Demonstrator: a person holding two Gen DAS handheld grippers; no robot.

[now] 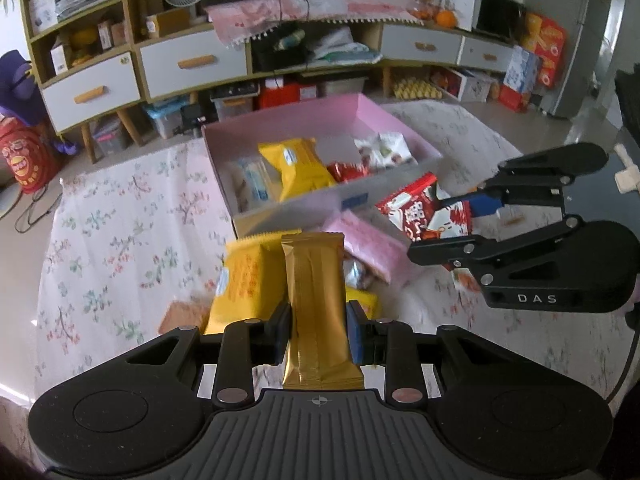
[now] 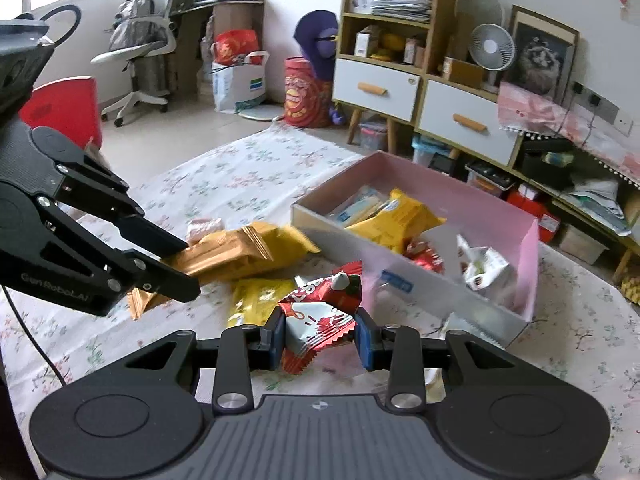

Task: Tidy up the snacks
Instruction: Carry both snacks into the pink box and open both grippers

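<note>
The pink box (image 1: 280,120) sits on the flowered desk (image 1: 120,220) and is partly filled: a yellow packet (image 1: 298,168), a pale blue-and-white packet (image 1: 252,184), a small red sweet (image 1: 348,171) and a white packet (image 1: 384,150) already lie inside it. That much of the sorting looks done.

Two snacks are in hand. The left gripper (image 1: 316,334) is clamped on a gold bar (image 1: 314,304), held upright between its blue pads. The right gripper (image 2: 320,338) is clamped on a red-and-white packet (image 2: 318,322), crumpled between its pads; in the left view it shows at 3 o'clock, near the front wall of the box. Both snacks seem lifted off the desk and not yet over the box.

Still loose on the desk, just in front of the box toward 6 o'clock: another yellow packet (image 1: 244,280), a pink packet (image 1: 368,244), a second red-and-white packet (image 1: 412,204), a silver-wrapped piece (image 1: 356,274) and a tan biscuit packet (image 1: 180,314) at 8 o'clock. By my reckoning the job is around halfway, with the two held items next to go in and the small heap left to clear.
</note>
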